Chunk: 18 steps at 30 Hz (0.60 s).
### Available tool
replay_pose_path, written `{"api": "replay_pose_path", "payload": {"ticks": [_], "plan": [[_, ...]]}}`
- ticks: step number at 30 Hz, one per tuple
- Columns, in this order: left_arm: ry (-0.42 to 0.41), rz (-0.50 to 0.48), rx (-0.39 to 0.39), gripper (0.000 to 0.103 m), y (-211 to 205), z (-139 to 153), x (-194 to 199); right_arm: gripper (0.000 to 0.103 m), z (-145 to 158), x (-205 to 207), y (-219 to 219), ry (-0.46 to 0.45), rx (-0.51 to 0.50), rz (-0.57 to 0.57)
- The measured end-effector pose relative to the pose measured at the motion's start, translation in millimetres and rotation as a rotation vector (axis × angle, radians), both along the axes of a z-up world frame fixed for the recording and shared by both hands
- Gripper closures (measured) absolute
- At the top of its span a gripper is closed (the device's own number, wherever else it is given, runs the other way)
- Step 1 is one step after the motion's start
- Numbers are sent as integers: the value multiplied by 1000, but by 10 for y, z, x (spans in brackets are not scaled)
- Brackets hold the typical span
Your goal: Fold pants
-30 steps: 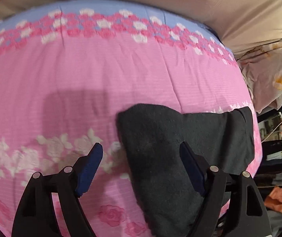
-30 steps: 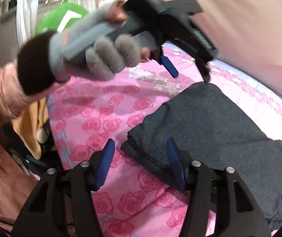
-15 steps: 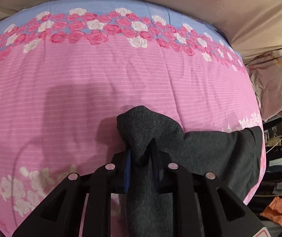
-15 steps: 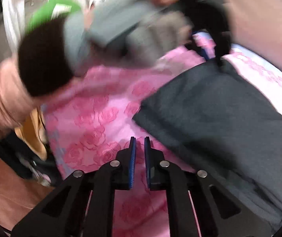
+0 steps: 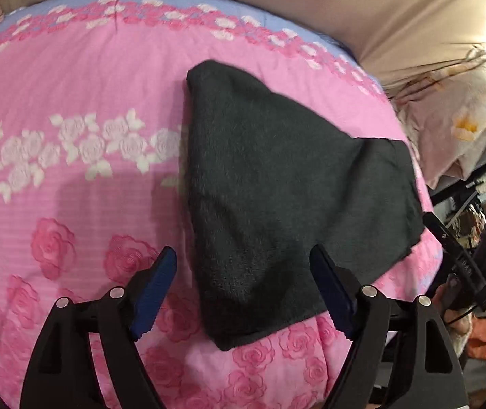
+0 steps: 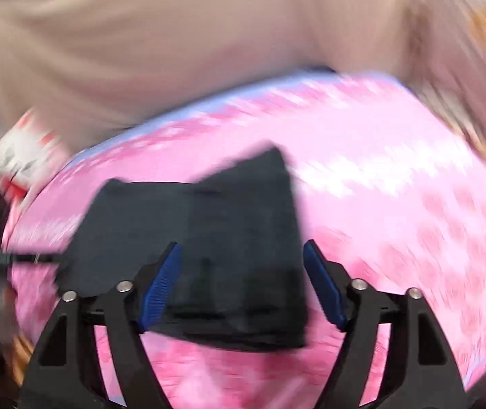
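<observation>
Both tongs, clamped half a second ago, we now find wide open. Left tongs and right tongs hold nothing; pants lie folded on the bed.

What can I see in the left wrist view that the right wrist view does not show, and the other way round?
Only the left wrist view shows the white rose band printed on the bedspread, the pale bedding pile at the right, and the other gripper's black body at the right edge.

Only the right wrist view, which is strongly blurred, shows a red and white object at the left; I cannot tell what it is.

Both show the dark folded pants lying on the pink bedspread, and each view's own gripper, left gripper and right gripper, open over them.
</observation>
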<state>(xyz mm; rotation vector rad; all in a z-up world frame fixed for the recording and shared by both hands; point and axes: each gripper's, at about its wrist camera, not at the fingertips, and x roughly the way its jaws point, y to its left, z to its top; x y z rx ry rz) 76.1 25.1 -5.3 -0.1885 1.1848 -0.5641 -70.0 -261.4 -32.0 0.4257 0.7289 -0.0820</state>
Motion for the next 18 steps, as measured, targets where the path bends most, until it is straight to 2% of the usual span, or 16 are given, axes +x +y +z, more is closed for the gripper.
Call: {"api": "replay_pose_path", "payload": {"ticks": [2, 3, 4, 5, 6, 8, 9, 12, 14, 16, 17, 18], "plan": [[-20, 30, -43, 13, -36, -41, -19, 27, -186, 89, -100, 47, 87, 7], [-14, 42, -48, 13, -61, -58, -20, 26, -268, 91, -128, 22, 133, 10], [-35, 52, -59, 18, -87, -56, -26, 57, -271, 91, -120, -4, 140, 21], [-38, 42, -73, 62, -120, -64, -21, 65, -291, 163, -128, 8, 189, 66], [-23, 43, -63, 74, -159, -82, 22, 70, -278, 205, -109, -1, 205, 59], [-45, 65, -69, 92, -107, 25, 54, 75, -110, 268, -20, -34, 167, 95], [-83, 73, -80, 96, -35, 168, 41, 75, 16, 238, 14, -77, 176, 118], [-157, 126, -90, 97, 236, 534, -38, 76, 352, 211, 182, -176, 196, 203], [-180, 173, -46, 97, 442, 596, -149, 76, 341, 183, 194, -168, 197, 228], [-137, 195, 0, 96, 593, 428, -249, 75, 1, 246, 318, -79, 196, 240], [-91, 190, 31, 95, 605, 249, -280, 73, -137, 238, 340, -36, 186, 231], [-53, 181, 62, 92, 584, 72, -312, 61, -294, 201, 336, 0, 153, 193]]}}
